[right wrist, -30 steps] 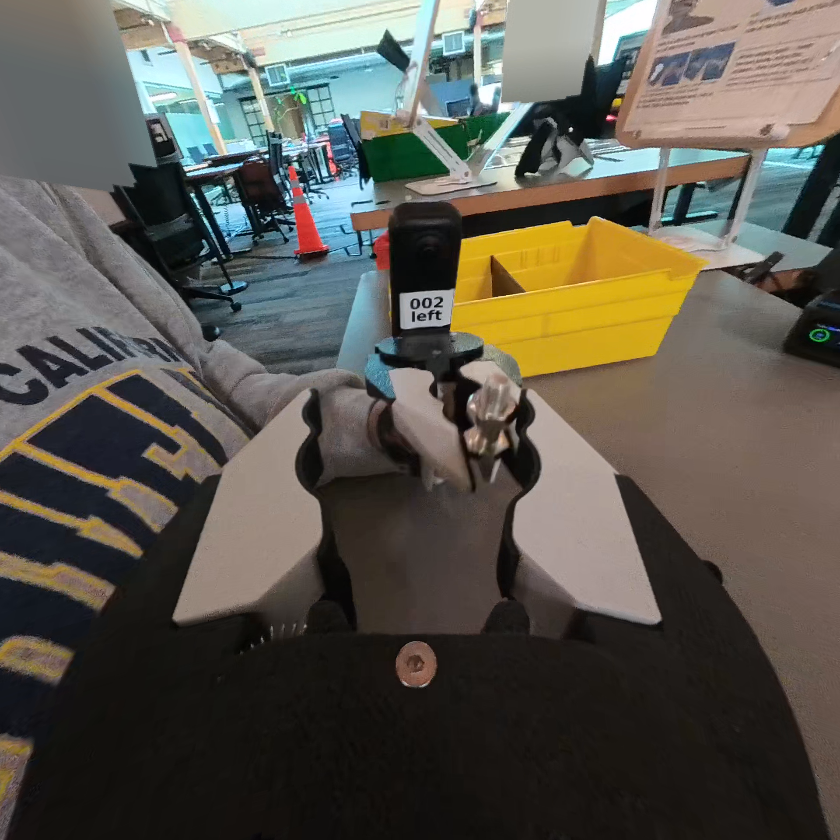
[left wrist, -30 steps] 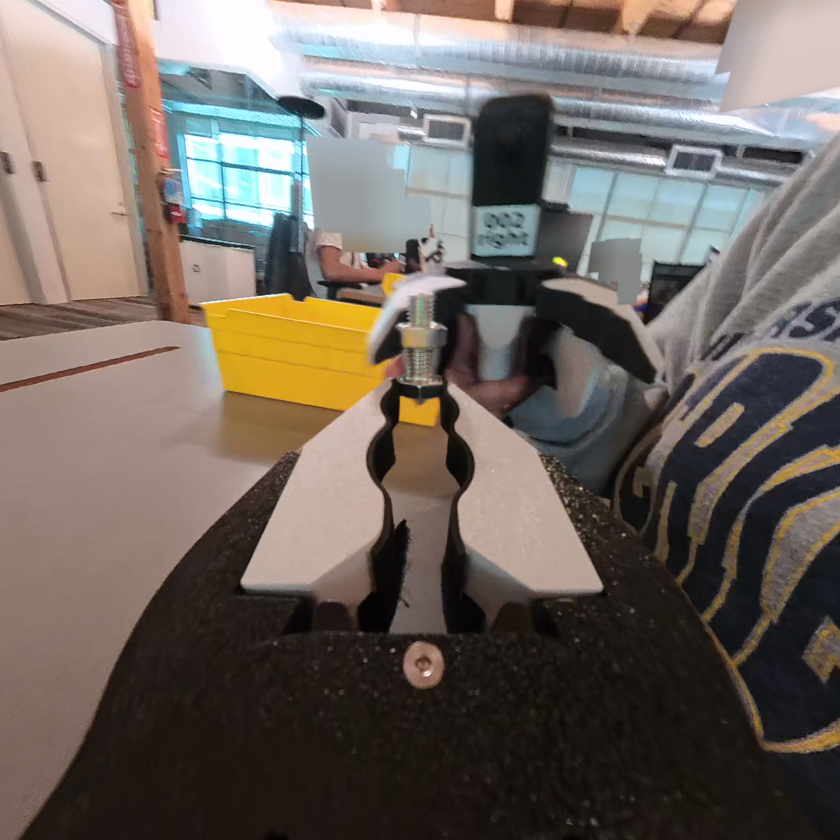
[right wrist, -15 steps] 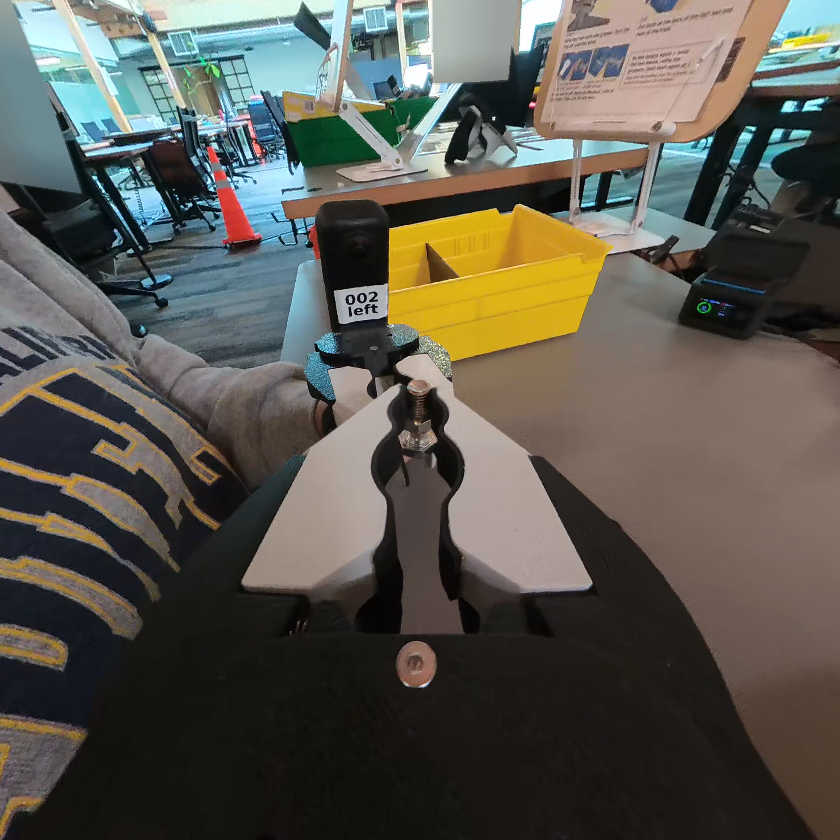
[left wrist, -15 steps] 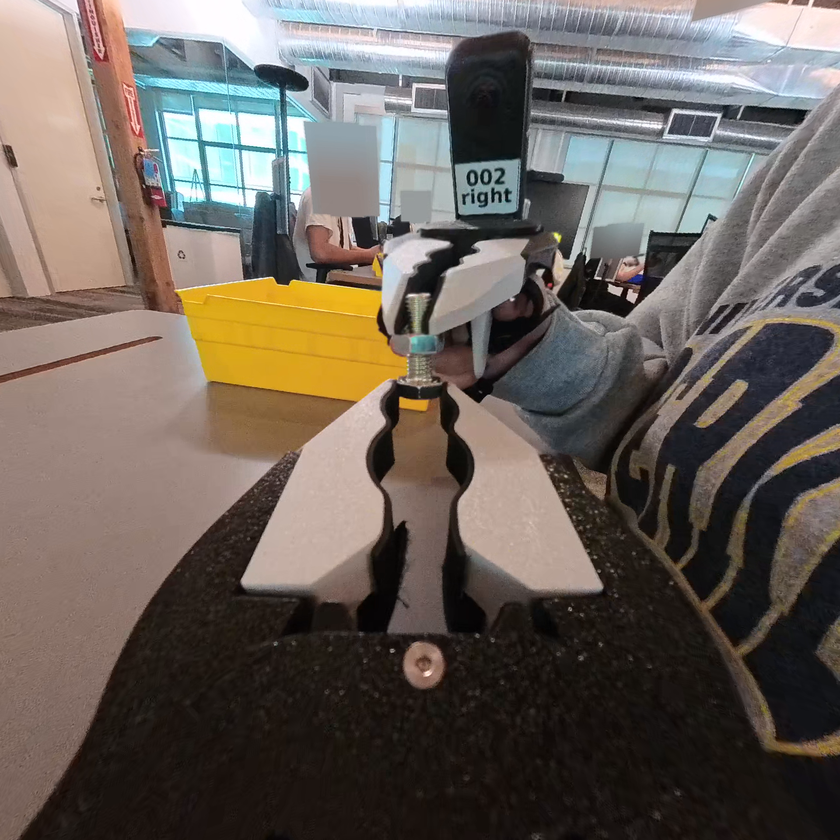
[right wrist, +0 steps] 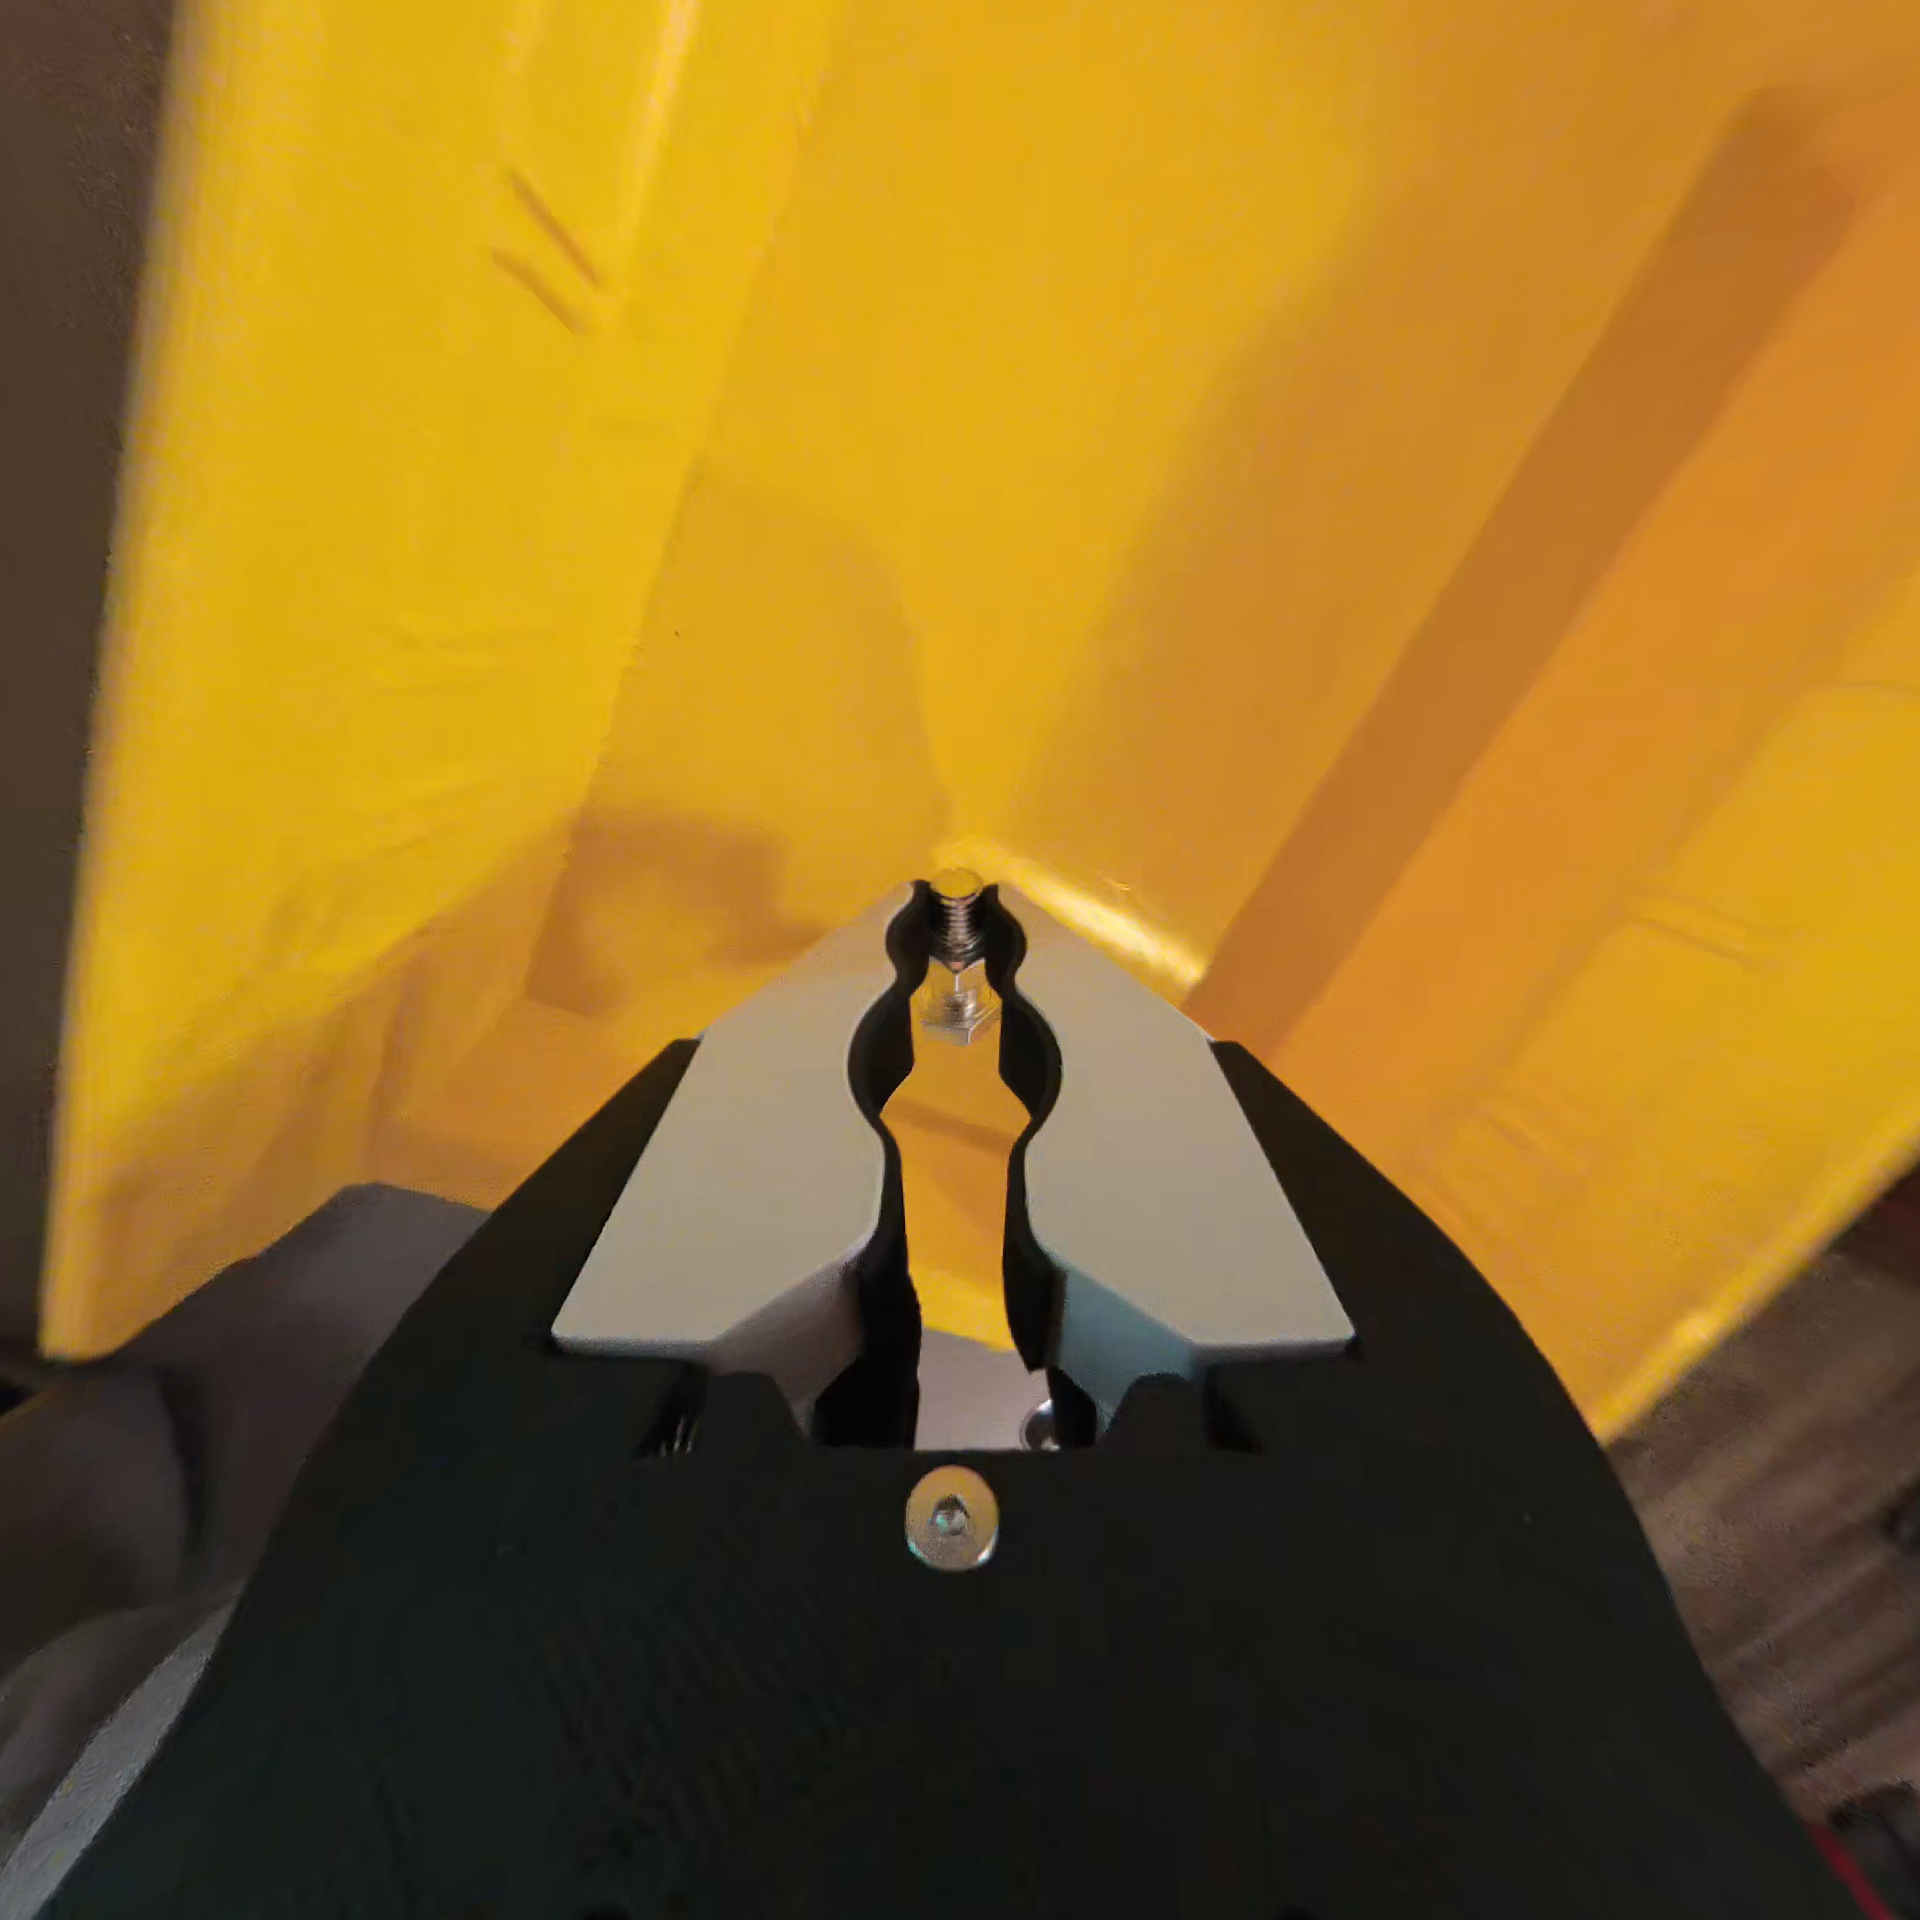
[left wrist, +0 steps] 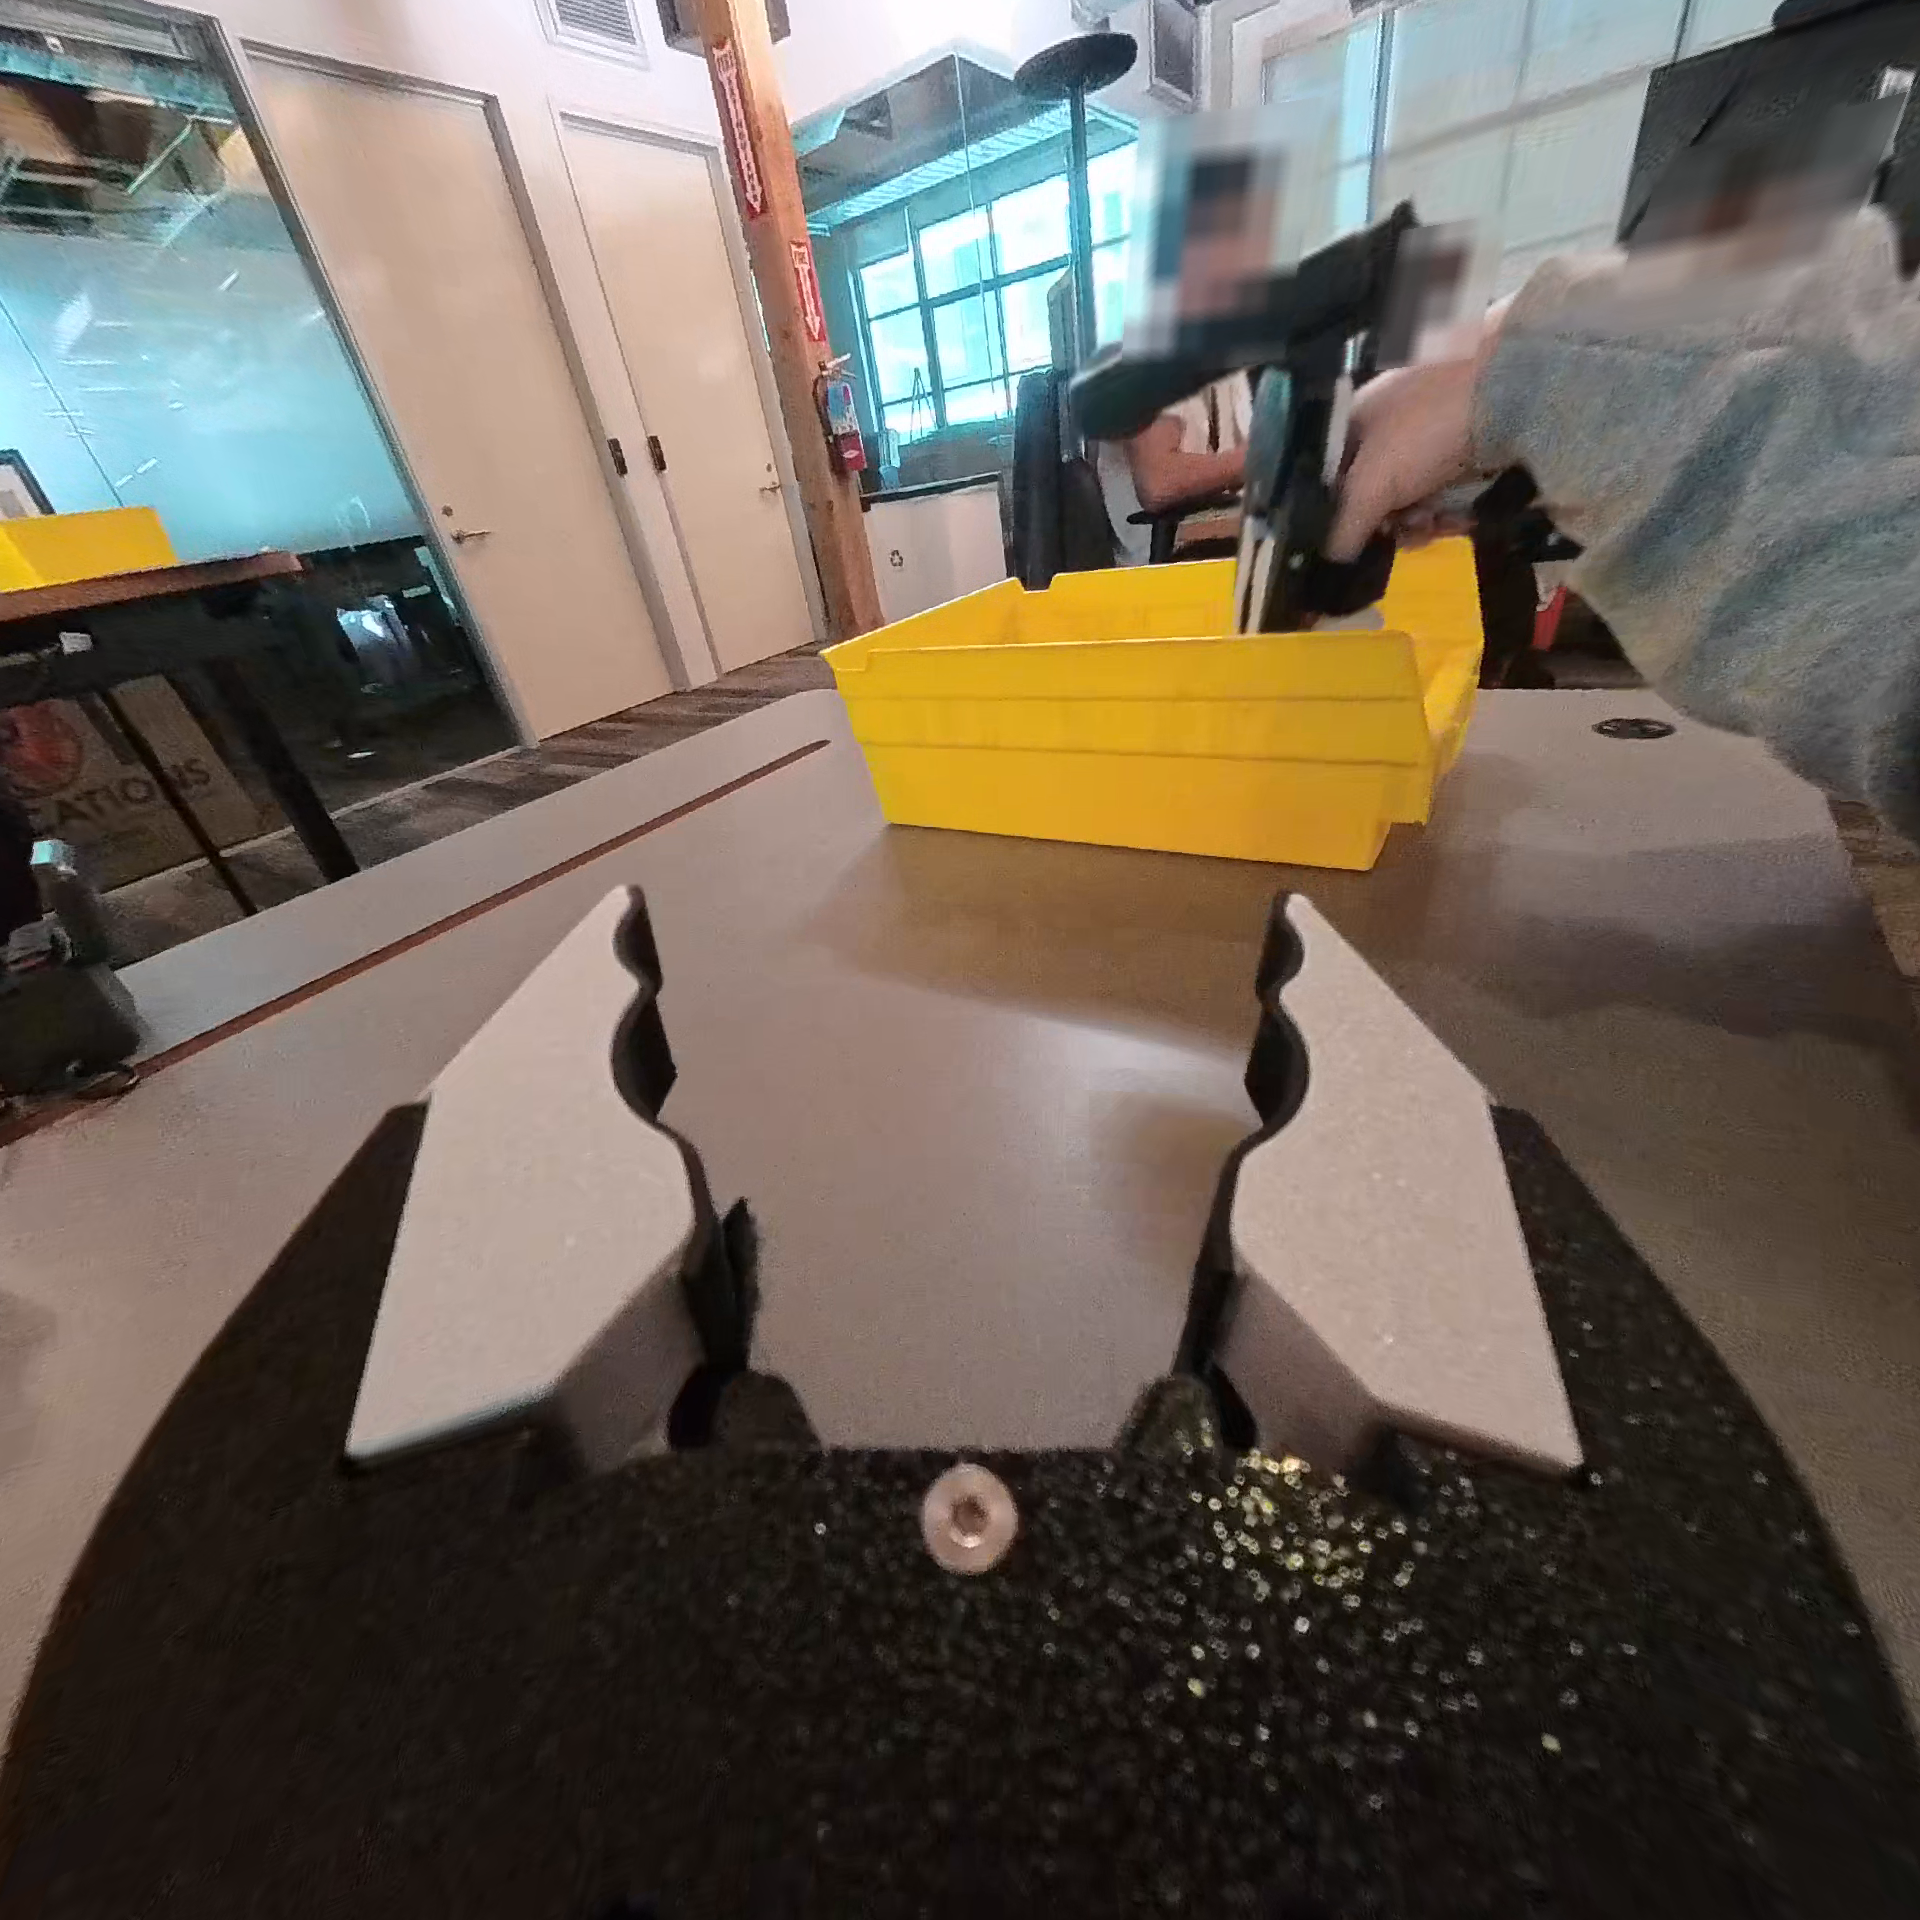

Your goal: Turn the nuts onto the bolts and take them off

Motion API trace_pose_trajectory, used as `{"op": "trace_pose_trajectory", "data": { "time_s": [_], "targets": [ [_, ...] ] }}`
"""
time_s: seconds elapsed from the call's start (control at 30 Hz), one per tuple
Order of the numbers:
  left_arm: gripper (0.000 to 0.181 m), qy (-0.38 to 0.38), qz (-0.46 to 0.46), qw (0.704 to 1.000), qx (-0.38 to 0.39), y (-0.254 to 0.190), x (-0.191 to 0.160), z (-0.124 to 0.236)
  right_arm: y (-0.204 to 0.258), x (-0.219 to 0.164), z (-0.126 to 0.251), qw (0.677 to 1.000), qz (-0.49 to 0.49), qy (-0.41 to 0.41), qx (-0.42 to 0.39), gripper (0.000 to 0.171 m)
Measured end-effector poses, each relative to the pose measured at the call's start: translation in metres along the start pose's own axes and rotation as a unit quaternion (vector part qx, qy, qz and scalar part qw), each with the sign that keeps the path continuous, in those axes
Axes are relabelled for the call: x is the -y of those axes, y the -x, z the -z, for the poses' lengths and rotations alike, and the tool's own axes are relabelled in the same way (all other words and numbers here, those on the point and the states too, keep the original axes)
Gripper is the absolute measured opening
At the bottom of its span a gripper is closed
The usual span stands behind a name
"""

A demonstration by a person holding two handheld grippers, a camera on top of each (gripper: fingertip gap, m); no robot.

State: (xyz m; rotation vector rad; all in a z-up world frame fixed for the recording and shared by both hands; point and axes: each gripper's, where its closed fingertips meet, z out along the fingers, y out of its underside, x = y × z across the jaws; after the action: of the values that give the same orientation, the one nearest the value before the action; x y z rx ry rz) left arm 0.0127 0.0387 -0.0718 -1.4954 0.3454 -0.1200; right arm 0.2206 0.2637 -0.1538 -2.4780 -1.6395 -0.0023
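Half a second back: left gripper (left wrist: 956,997) clamped on the bolt head, right gripper closing over the shank near the chest. Now separated. Left gripper empty, fingers (left wrist: 540,1174) spread wide, held low and roughly level over the grey table (left wrist: 935,1091), pointing toward the yellow bin (left wrist: 1132,748). Right gripper (right wrist: 954,914) now pointing down inside the bin, pinching the bolt (right wrist: 956,935) by its threaded shank at the fingertips; head or nut toward the camera, cannot tell which. Seen from the left wrist view: right gripper blurred, tilted steeply over the bin's far side, hand (left wrist: 1392,457) wrapped on its handle, grey sleeve (left wrist: 1704,499) extended. Red vertical signs on the wooden post (left wrist: 779,301).
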Motion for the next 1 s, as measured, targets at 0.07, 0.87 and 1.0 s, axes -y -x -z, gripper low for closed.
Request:
{"op": "trace_pose_trajectory", "data": {
  "time_s": [0.07,0.87,1.0],
  "targets": [
    [0.113,0.000,0.010,1.000,0.000,0.002,-0.001,0.000,0.003,-0.010,-0.018,0.999,-0.006,0.041,0.022,0.008],
    [0.100,-0.027,0.057,0.996,0.070,0.036,0.006,0.014,0.237,0.157,0.108,0.631,0.202,-0.745,-0.082,0.000],
    [0.077,-0.050,0.179,0.976,0.115,0.056,0.068,0.040,0.229,0.161,0.096,0.649,0.194,-0.731,-0.083,0.000]
  ]
}}
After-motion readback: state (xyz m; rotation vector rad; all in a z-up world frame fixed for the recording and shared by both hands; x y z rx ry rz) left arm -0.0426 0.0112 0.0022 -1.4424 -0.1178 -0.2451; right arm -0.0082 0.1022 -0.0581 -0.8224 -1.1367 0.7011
